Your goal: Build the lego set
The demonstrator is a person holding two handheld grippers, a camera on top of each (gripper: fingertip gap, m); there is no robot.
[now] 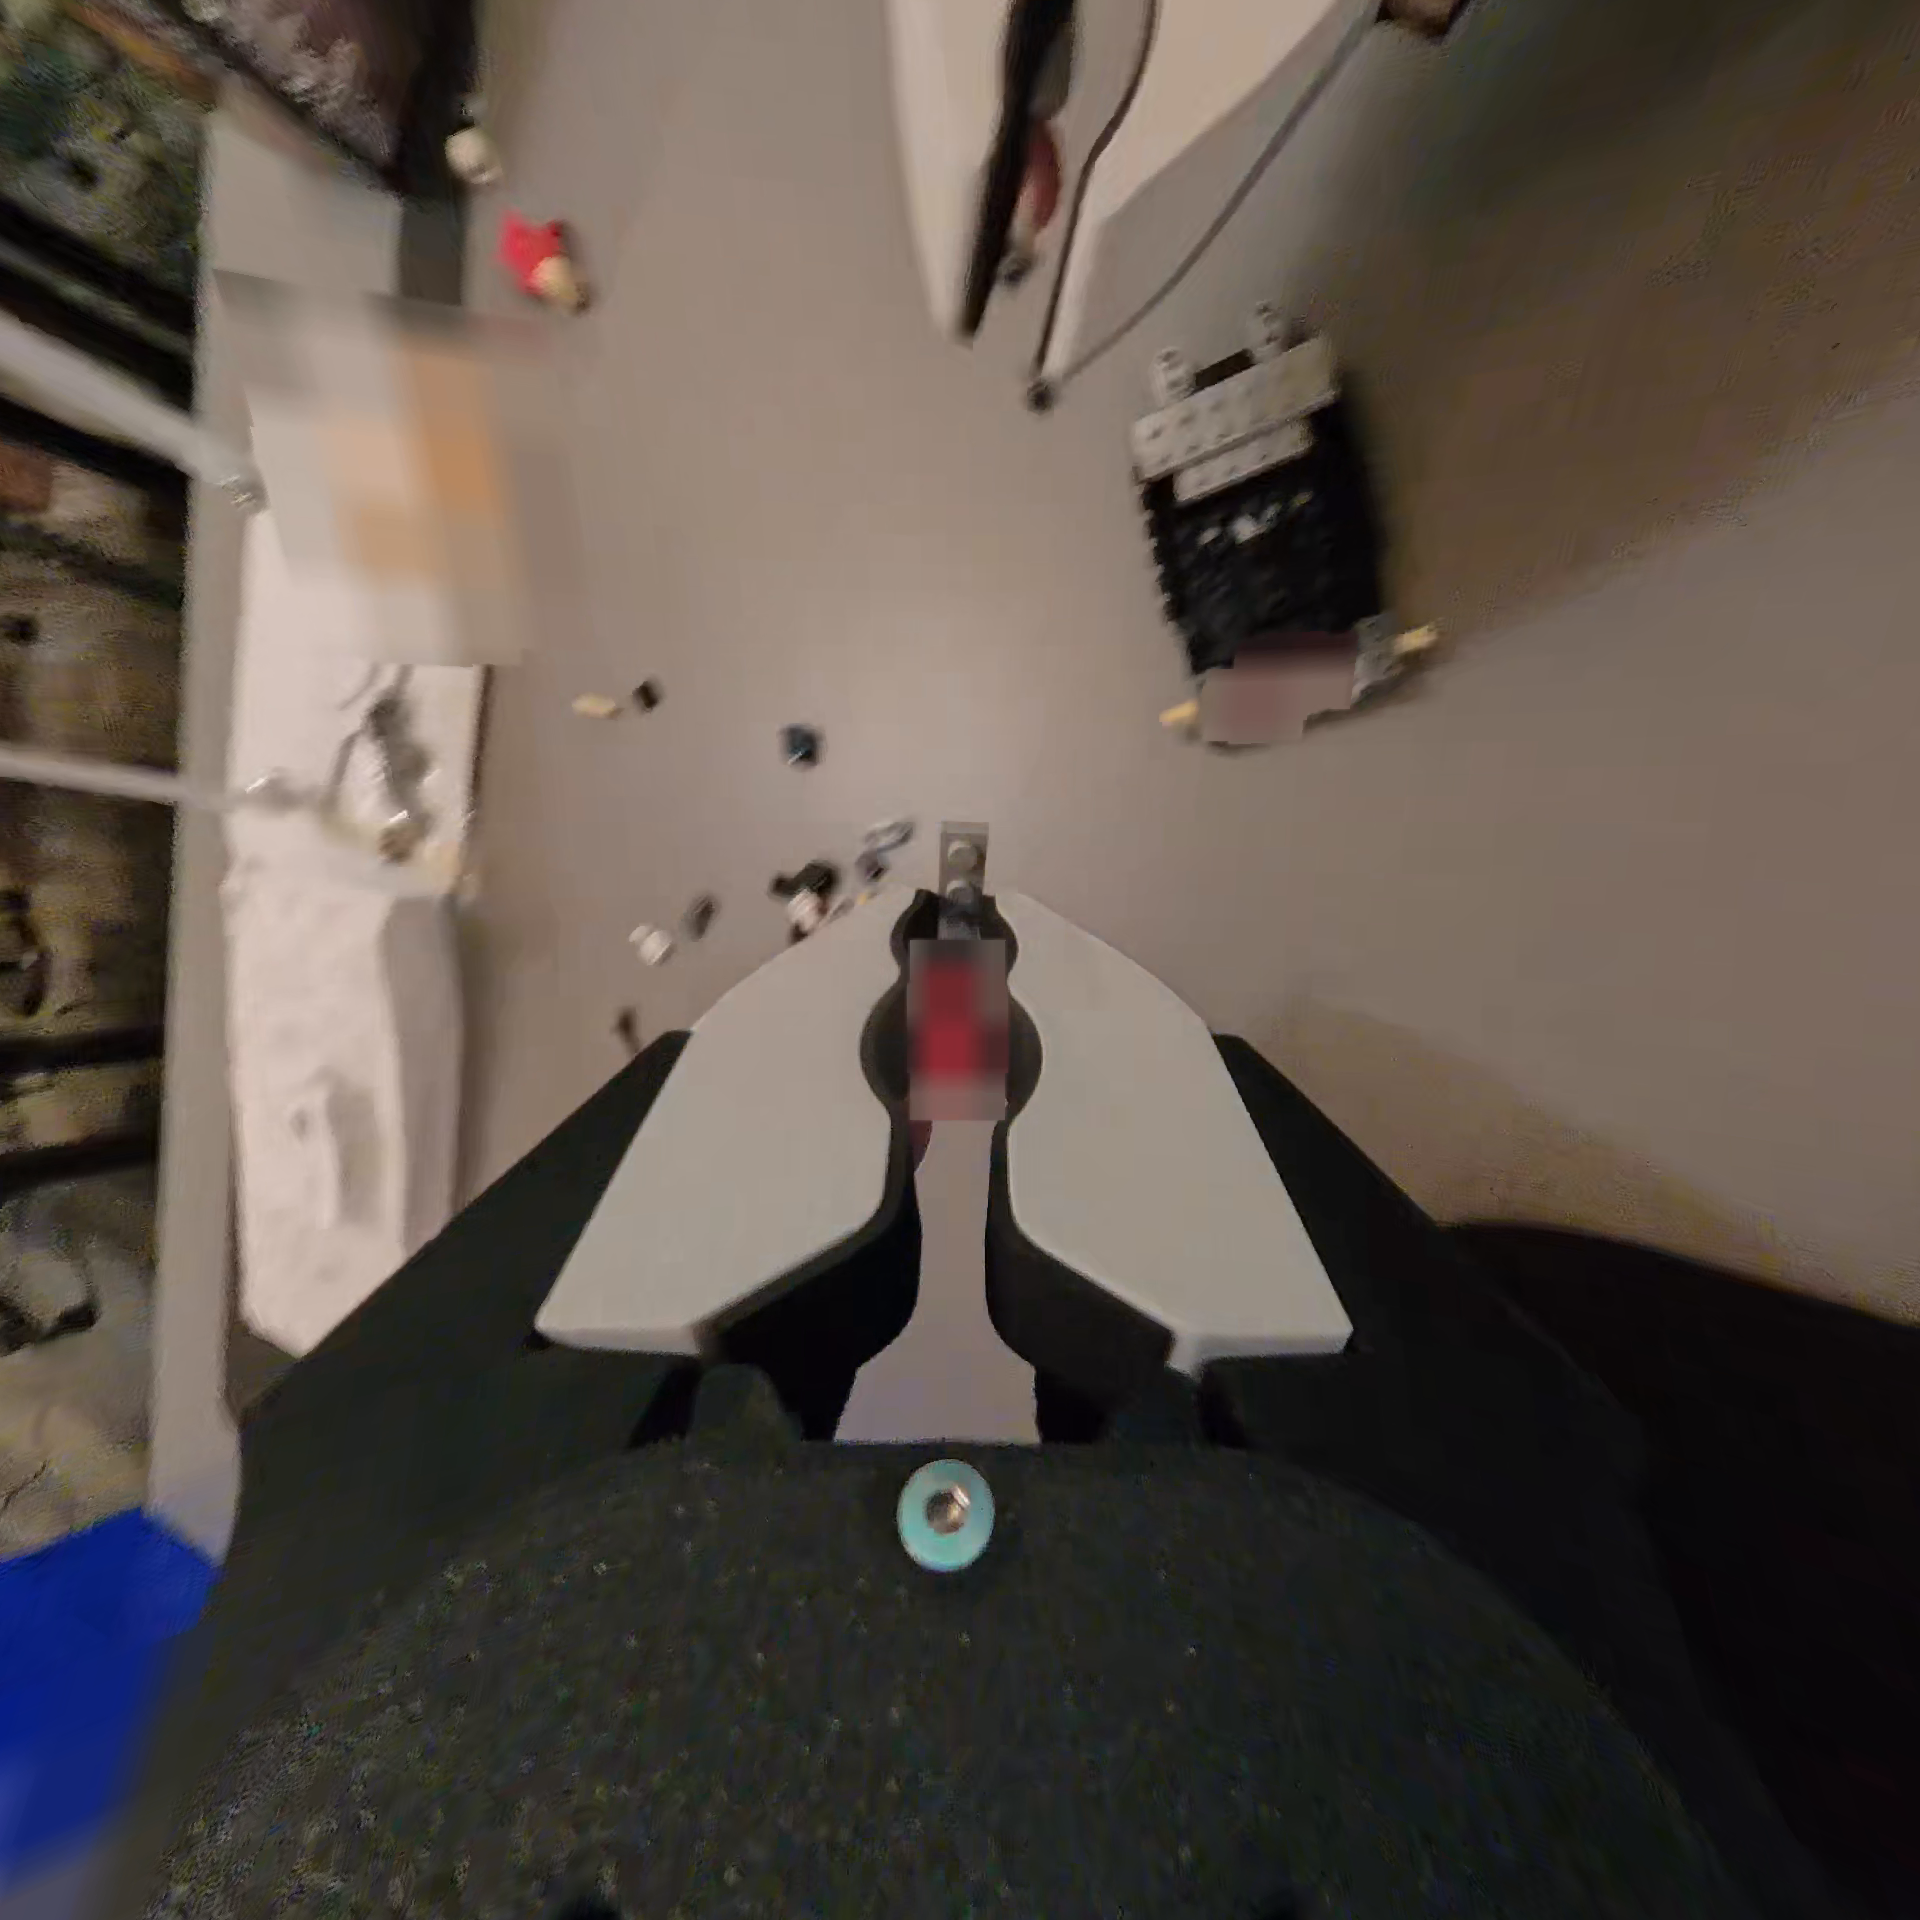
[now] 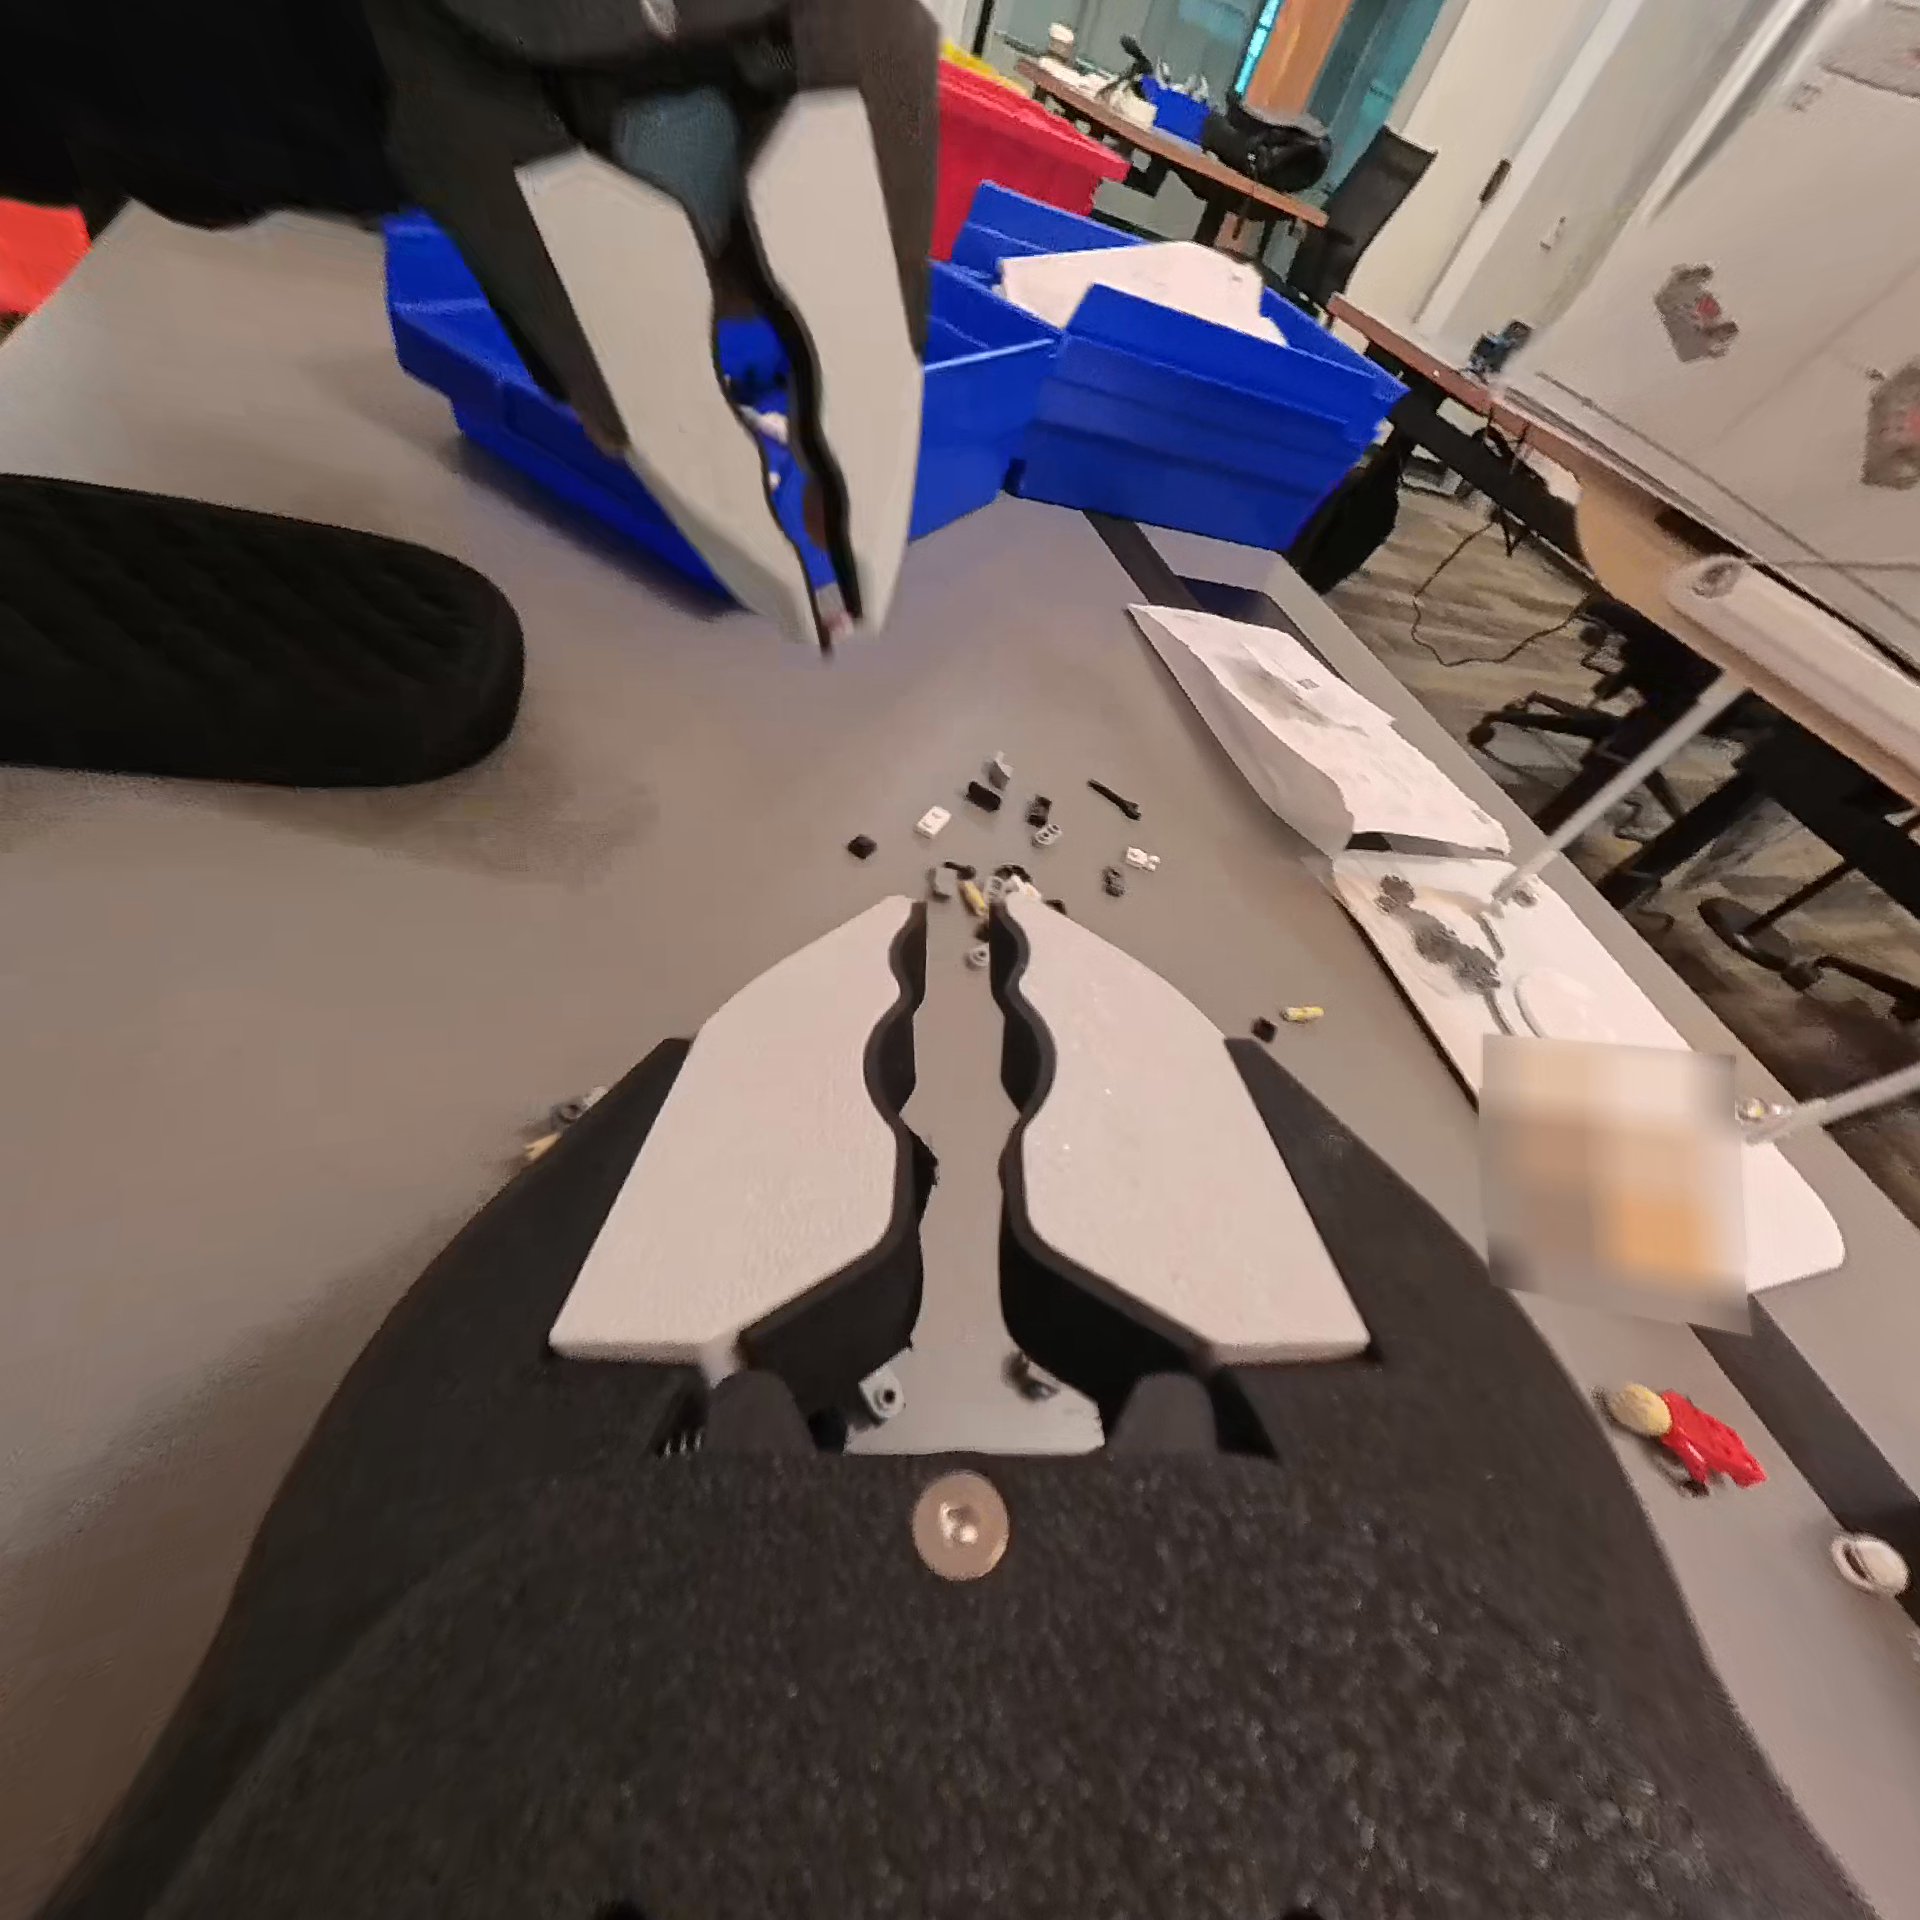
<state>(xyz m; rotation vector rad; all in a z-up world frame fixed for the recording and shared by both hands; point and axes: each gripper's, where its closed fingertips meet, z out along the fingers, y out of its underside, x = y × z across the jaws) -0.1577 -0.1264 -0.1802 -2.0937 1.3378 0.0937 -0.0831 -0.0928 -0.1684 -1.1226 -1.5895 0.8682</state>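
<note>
Left claw [image 1: 961, 904] was clamped on a small grey plate [image 1: 962, 857], held above the grey table [image 1: 790, 499], presumably for carrying to the black-and-grey build [image 1: 1262, 530] nearer the far edge; right claw [image 2: 956, 914], fingers slightly apart and empty, hovered over loose pieces [image 2: 997, 842] mid-table.

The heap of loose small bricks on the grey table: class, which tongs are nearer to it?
Right. The right tongs sit low with their tips at the heap; the left tongs hang above and beyond it, clamping a small grey piece.
</note>
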